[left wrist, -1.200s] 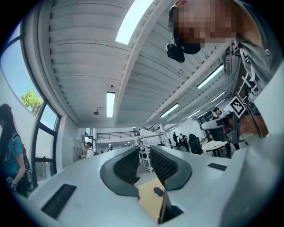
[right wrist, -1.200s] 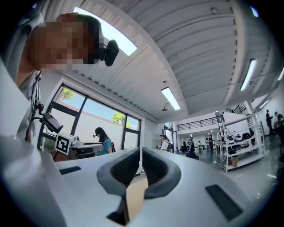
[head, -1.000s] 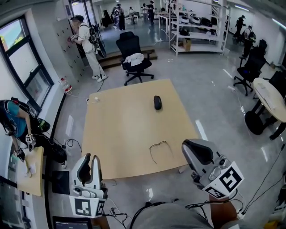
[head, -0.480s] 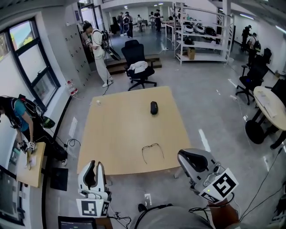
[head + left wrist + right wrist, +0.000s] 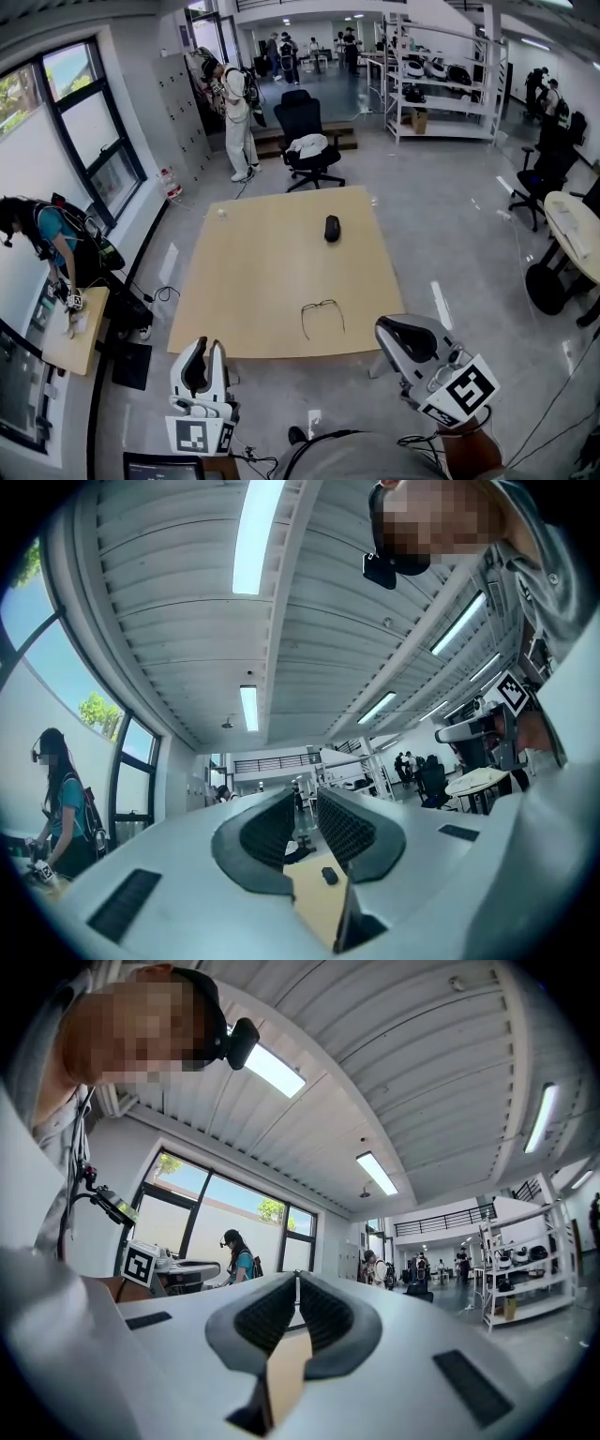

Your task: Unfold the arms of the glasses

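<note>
Glasses (image 5: 322,306) lie small on table (image 5: 244,281); arms' fold unclear.

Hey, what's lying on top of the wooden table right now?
On the table lie a pair of glasses toward the near edge and a small black object farther back. Nothing covers them. A pale speck at the far left corner is too small to identify.

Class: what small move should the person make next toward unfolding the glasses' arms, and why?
Probably advance both grippers over the near edge of the light wooden table toward the thin dark-framed glasses. The left gripper and right gripper both hang short of the table, touching nothing, and the right's jaws are shut.
</note>
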`<state>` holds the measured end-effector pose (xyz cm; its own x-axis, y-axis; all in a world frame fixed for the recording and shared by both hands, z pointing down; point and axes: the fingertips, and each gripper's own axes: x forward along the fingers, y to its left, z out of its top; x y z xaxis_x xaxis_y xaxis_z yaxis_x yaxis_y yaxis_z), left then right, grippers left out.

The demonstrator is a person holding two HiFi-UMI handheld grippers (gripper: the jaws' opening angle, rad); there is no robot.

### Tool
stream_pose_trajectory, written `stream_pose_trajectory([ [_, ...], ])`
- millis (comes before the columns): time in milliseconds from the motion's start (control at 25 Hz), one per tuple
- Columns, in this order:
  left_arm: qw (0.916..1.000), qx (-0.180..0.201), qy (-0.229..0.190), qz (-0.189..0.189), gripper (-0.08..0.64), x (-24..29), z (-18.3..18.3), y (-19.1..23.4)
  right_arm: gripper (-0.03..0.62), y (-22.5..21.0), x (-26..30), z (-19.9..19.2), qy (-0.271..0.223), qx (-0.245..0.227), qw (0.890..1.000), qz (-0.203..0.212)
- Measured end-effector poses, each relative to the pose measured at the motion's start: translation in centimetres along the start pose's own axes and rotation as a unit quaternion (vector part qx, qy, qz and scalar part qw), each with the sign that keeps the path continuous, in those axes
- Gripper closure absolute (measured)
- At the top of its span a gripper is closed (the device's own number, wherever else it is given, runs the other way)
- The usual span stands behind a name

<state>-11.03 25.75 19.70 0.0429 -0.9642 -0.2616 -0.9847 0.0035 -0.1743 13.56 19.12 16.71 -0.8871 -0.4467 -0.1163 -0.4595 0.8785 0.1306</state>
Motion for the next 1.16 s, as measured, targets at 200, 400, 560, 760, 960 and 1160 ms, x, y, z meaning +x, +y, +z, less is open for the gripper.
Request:
stream_pose_trajectory([
  [200,0.9999,0.01,0.001,-0.006,0.483,0.2,0.8,-1.3,0.584,-0.6,-0.7,-0.5,0.007,0.002,1.0,-0.005],
  [400,0.9997,0.018,0.003,-0.018,0.483,0.5,1.3,-4.3,0.584,-1.5,-3.4,-1.0,0.013,0.016,1.0,-0.011],
  [560,0.9993,0.021,0.005,-0.031,0.482,1.9,0.2,-4.7,0.584,-2.4,-3.0,-2.6,0.017,0.024,0.999,-0.018],
  [760,0.9991,0.026,0.012,-0.03,0.483,2.9,-0.2,-3.9,0.584,-3.0,-1.5,-3.1,0.019,0.033,0.999,-0.012],
  [960,0.999,0.025,0.013,-0.034,0.483,4.1,-0.3,-3.9,0.584,-3.8,-0.8,-3.4,0.023,0.037,0.999,-0.011],
  [1160,0.9989,0.024,0.013,-0.039,0.483,4.3,-1.6,-4.2,0.584,-3.8,-0.7,-4.9,0.025,0.039,0.999,-0.009],
])
